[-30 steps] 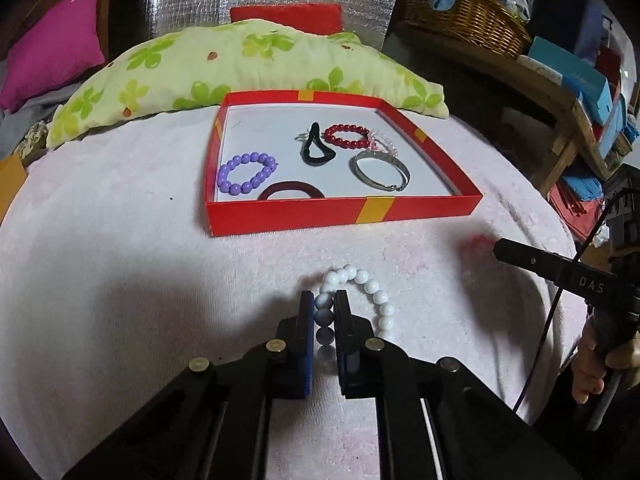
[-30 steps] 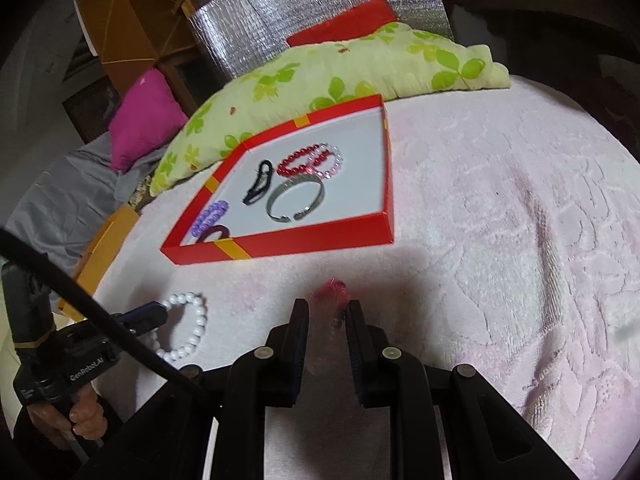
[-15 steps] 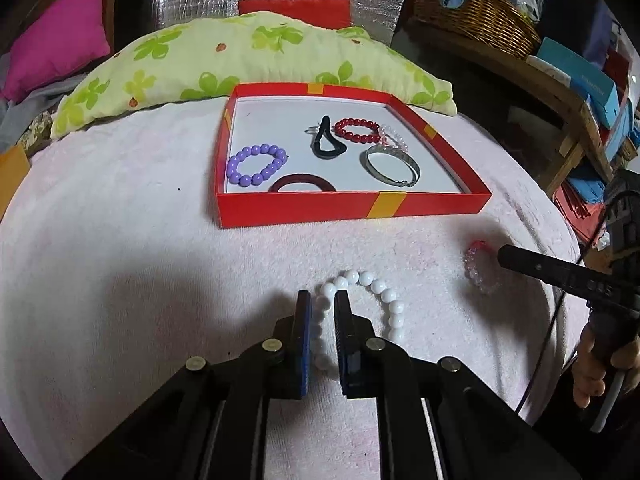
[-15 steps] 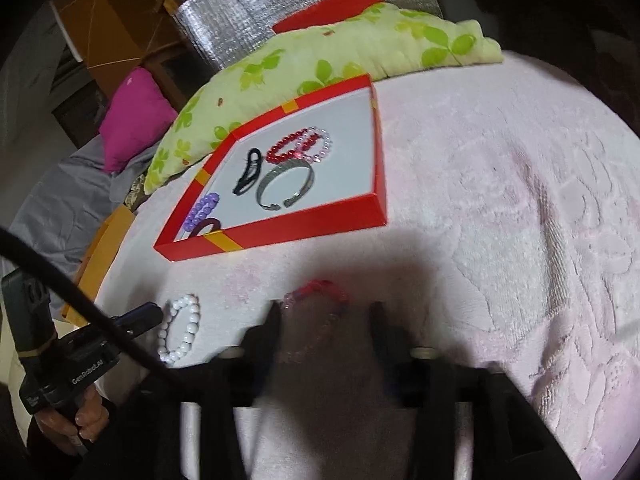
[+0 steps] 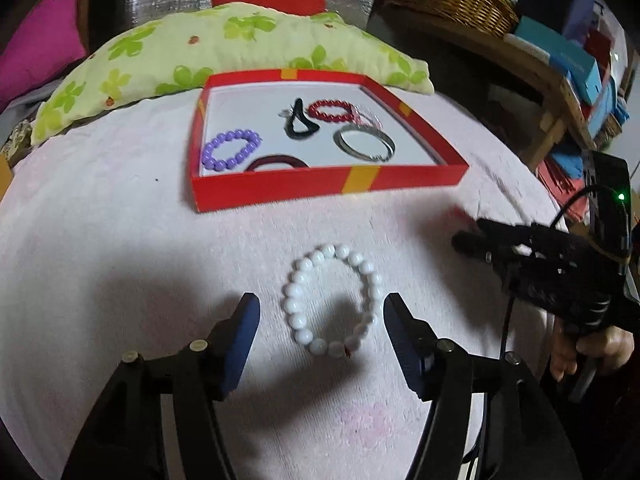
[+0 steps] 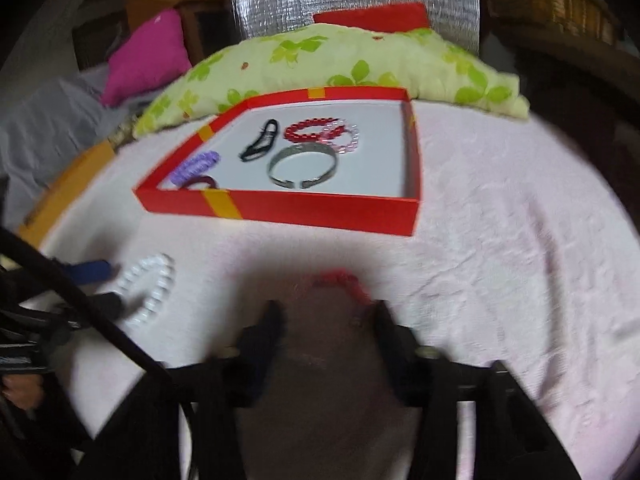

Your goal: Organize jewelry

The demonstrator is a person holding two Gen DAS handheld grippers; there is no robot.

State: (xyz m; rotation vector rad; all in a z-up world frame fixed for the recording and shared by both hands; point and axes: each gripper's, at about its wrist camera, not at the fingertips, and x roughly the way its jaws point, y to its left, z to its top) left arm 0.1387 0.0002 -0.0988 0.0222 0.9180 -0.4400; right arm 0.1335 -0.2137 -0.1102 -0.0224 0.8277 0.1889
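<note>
A white bead bracelet [image 5: 370, 276] lies flat on the pale pink cloth. My left gripper [image 5: 320, 314] straddles it with its jaws opening, and neither pad touches the beads. Beyond it stands the red tray [image 5: 320, 184], which holds a purple bead bracelet [image 5: 232, 150], a silver bangle [image 5: 364, 144], a red bead bracelet [image 5: 332, 110] and hair ties. In the blurred right wrist view a red-pink bracelet [image 6: 340, 280] lies just ahead of my right gripper [image 6: 326, 316]. Its jaws are closing, and the bracelet's right end is near one fingertip [image 6: 382, 314].
A green floral pillow [image 5: 240, 44] lies behind the tray, with a magenta cushion [image 5: 36, 52] and a foil panel farther back. A wooden shelf with a wicker basket [image 5: 460, 0] and boxes stands to the right. A hand [image 5: 588, 352] holds the right gripper's handle.
My left gripper has opened wide and let go of the white bracelet, which now lies on the cloth. The right gripper rolled, moved toward the red-pink bracelet and spread its jaws.
</note>
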